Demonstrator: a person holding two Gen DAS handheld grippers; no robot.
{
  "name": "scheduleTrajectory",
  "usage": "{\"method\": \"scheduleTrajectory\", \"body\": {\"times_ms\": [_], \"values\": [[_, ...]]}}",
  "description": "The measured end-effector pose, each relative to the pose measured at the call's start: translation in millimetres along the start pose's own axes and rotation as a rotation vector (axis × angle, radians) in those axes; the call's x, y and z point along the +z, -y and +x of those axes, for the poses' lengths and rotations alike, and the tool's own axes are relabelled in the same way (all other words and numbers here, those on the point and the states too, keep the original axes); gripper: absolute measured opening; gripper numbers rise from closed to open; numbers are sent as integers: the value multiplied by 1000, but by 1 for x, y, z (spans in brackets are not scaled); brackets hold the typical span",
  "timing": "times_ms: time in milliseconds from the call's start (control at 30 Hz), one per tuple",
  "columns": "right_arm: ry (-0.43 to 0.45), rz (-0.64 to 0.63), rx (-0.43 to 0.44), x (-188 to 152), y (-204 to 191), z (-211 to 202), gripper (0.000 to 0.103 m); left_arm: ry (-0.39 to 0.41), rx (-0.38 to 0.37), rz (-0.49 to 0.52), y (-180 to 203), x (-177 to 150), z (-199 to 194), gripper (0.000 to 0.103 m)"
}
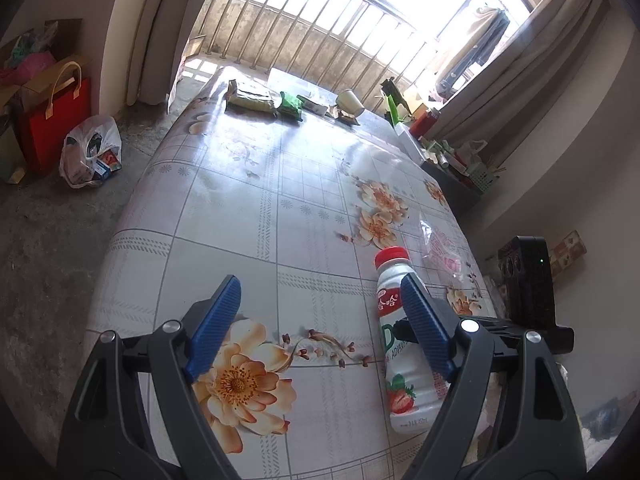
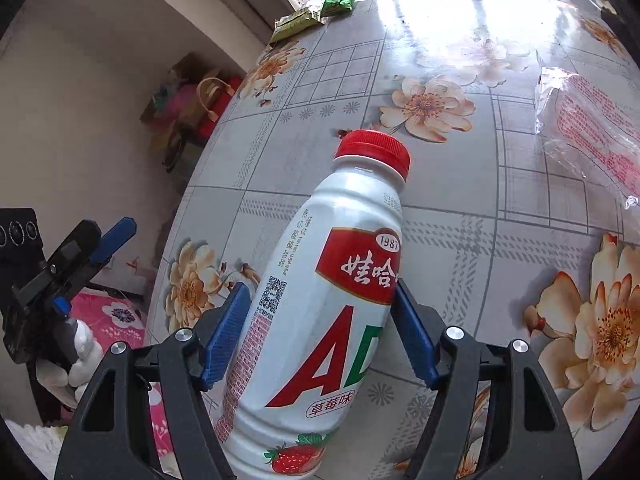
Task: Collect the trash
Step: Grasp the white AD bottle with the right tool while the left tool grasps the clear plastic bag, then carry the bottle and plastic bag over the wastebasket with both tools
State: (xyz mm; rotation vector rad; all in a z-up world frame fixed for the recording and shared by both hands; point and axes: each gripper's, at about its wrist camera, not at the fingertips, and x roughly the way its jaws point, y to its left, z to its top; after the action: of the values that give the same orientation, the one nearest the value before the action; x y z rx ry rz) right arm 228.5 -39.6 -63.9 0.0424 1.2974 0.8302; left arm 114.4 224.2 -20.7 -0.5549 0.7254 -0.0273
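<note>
Your right gripper [image 2: 318, 330] has its blue pads pressed on both sides of the bottle [image 2: 320, 300], standing on the tabletop [image 2: 460, 216]. Your left gripper [image 1: 320, 320] hangs wide and empty beside it. Beyond the bottle lies a clear wrapper [image 2: 588, 128]; farther off, snack packets [image 1: 264, 98] and a cup [image 1: 350, 102].

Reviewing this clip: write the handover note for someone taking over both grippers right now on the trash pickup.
Right gripper: jaws astride the white drink bottle; whether the pads press on it cannot be told.
Left gripper: open, empty, over the near part of the table.
Bottle stands near the table's near edge, red cap on. A clear plastic wrapper lies beyond it. Snack packets, a green packet and a paper cup sit at the far end.
Done: nothing visibly collected.
Left: secure the bottle, then the wrapper and far-end litter.
</note>
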Motion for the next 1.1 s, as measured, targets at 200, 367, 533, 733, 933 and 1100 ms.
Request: {"method": "scheduleTrajectory", "body": {"times_ms": [200, 367, 533, 733, 933, 1100], "values": [[63, 107, -38, -90, 48, -62, 69, -69, -75, 88, 50, 6, 45, 78], [212, 289, -183, -135, 109, -120, 69, -165, -161, 175, 107, 13, 107, 78], [307, 390, -250, -137, 145, -139, 68, -256, -170, 233, 151, 21, 179, 71], [355, 397, -274, -130, 158, -142, 68, -359, -103, 173, 167, 29, 246, 56], [370, 392, -269, -120, 163, -135, 65, -368, -27, 264, 185, 19, 262, 30], [376, 408, -221, -118, 172, -132, 62, -357, -8, 304, 188, 18, 263, 16]]}}
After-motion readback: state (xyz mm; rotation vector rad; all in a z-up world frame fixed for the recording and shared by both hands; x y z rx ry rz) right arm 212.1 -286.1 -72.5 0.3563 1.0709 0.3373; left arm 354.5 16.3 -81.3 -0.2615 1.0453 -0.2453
